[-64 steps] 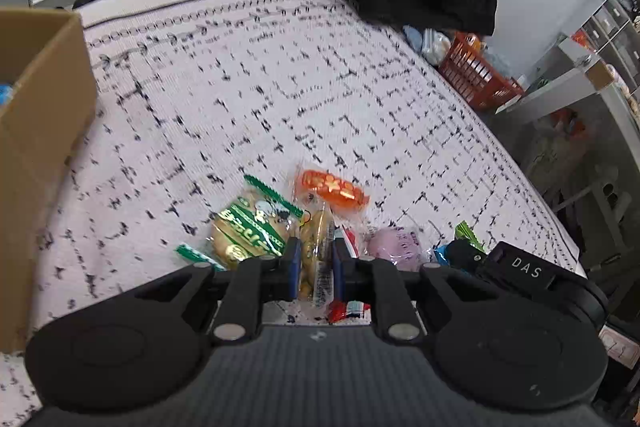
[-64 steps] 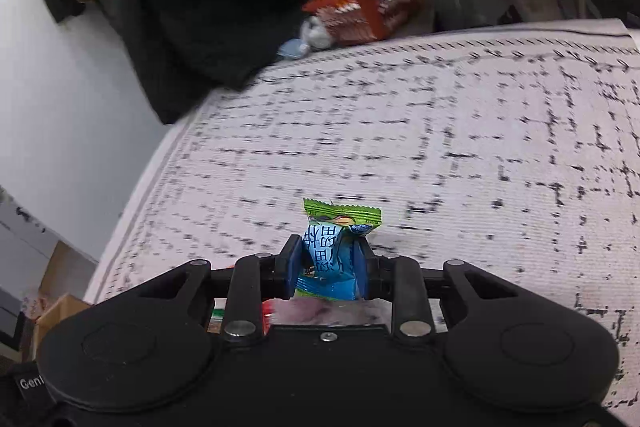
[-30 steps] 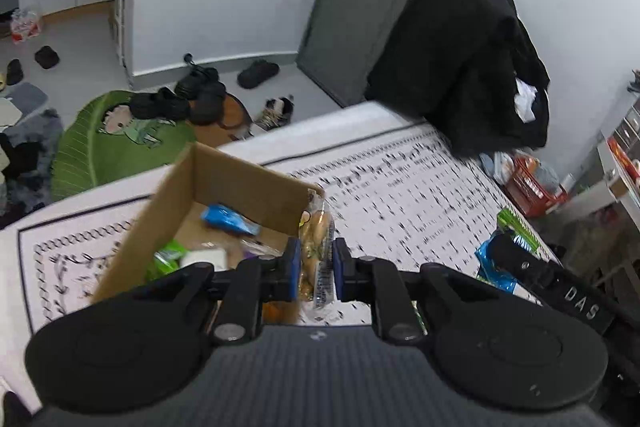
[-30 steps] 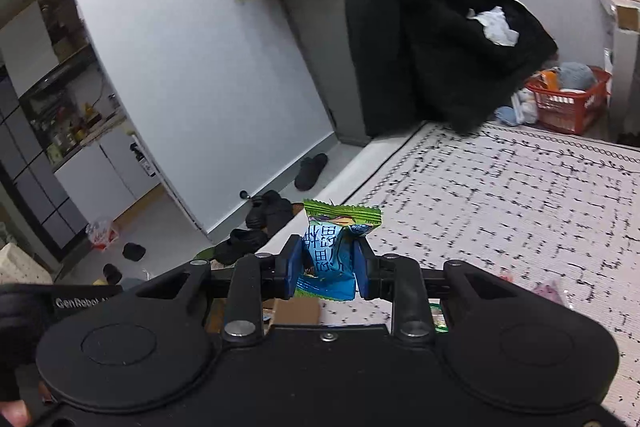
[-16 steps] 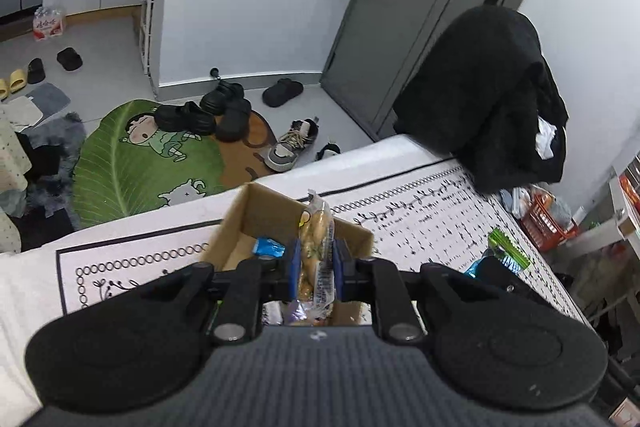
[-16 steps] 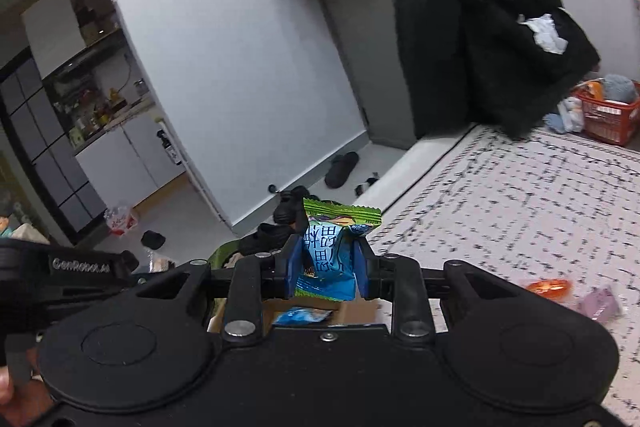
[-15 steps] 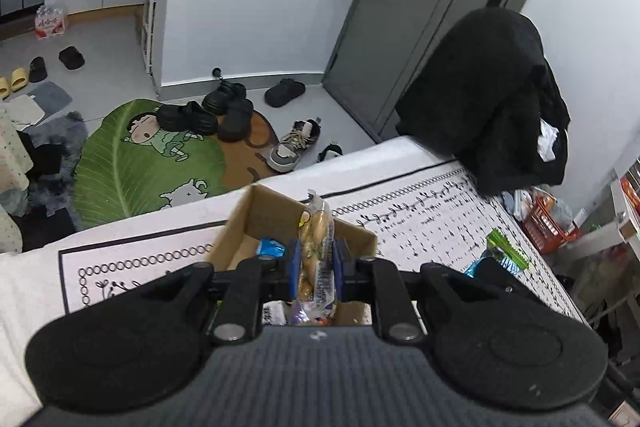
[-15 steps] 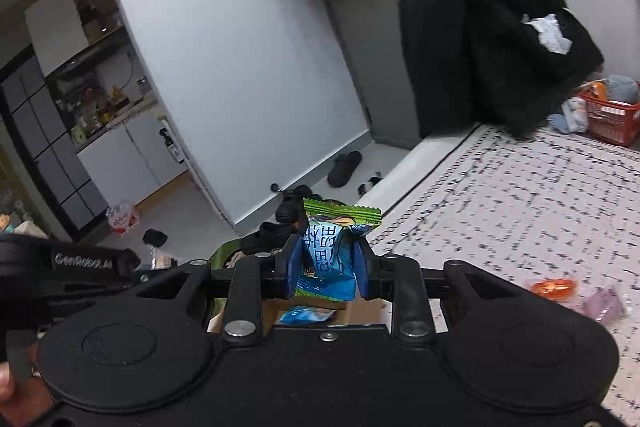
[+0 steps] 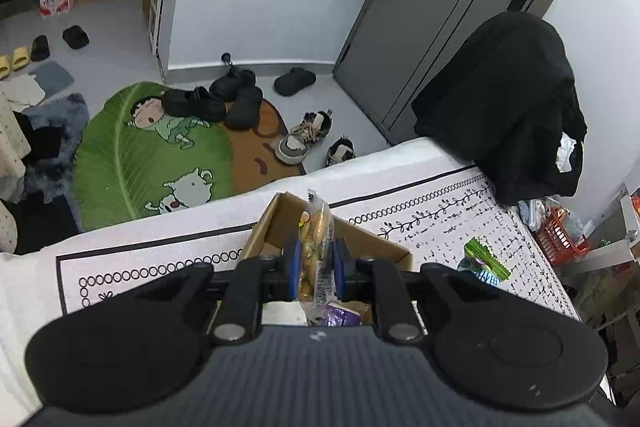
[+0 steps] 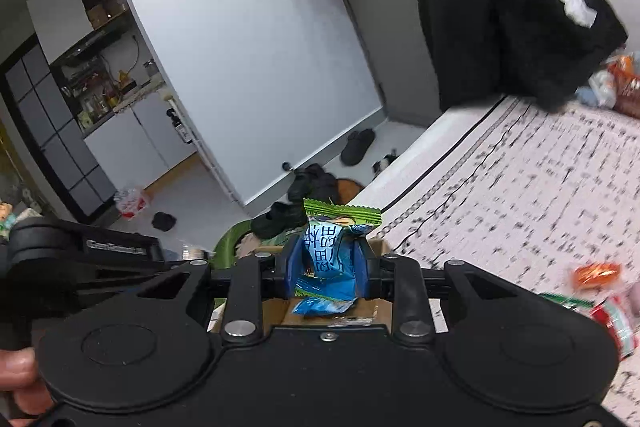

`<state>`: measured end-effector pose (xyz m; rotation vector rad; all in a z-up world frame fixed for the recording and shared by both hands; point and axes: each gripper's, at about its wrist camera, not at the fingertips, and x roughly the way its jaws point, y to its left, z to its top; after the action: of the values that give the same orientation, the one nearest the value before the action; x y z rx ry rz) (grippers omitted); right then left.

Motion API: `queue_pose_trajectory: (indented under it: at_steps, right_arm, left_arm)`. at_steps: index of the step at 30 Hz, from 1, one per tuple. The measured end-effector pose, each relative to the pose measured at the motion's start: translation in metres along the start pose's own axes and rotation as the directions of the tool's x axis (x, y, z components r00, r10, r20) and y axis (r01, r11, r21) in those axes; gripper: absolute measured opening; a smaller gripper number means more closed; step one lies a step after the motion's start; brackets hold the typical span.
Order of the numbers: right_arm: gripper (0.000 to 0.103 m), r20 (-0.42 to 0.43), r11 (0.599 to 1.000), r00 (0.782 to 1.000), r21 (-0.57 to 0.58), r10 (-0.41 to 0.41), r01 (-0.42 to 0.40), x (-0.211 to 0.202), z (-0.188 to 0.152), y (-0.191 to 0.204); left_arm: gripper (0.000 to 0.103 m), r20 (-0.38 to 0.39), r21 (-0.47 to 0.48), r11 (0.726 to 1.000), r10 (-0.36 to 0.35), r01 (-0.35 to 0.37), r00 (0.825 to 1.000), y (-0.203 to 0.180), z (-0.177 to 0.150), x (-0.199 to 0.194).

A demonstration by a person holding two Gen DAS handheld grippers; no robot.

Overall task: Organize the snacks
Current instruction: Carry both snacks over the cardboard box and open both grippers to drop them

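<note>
Fingers around upright snack pack

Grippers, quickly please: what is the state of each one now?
Left gripper: closed on the clear packet of yellow snacks.
Right gripper: closed on the blue and green candy packet.

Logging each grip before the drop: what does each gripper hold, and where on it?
Left gripper: clear-wrapped yellow snack, pinched at mid-length. Right gripper: blue-and-green packet, pinched across its middle.
</note>
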<state>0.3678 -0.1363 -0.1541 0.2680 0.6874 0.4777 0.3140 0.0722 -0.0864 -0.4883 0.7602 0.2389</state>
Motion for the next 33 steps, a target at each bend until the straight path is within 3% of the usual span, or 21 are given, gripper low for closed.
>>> queue_pose_trajectory:
  at_steps: [19,25,26,27,29,33]
  right_arm:
    - [0.028,-0.071,0.999,0.996,-0.001,-0.048,0.048,0.041,-0.011,-0.004]
    - [0.03,-0.07,1.0,0.997,0.01,-0.027,0.028,0.047,-0.012,-0.003]
    - [0.036,-0.065,0.999,0.997,0.0,-0.038,0.038,0.047,-0.012,-0.002]
    - [0.056,-0.064,0.999,0.997,-0.001,-0.048,0.048,0.047,-0.012,-0.001]
    - [0.069,-0.055,0.998,0.996,0.015,-0.065,0.066,0.044,-0.011,-0.005]
    - [0.069,-0.032,0.997,0.998,0.046,-0.055,0.057,0.032,-0.006,-0.013]
  left_arm:
    - [0.019,-0.145,-0.016,1.0,-0.02,0.018,0.989,0.02,-0.001,0.082]
    - [0.022,-0.154,-0.013,1.0,-0.021,0.019,0.988,0.022,0.004,0.085]
    - [0.023,-0.145,-0.012,1.0,-0.018,0.016,0.989,0.022,0.005,0.084]
    - [0.024,-0.135,-0.009,1.0,-0.014,0.013,0.991,0.02,0.006,0.083]
    - [0.024,-0.119,0.0,1.0,-0.007,0.007,0.993,0.018,0.008,0.081]
    - [0.025,-0.123,-0.01,1.0,-0.011,0.009,0.992,0.017,0.01,0.08]
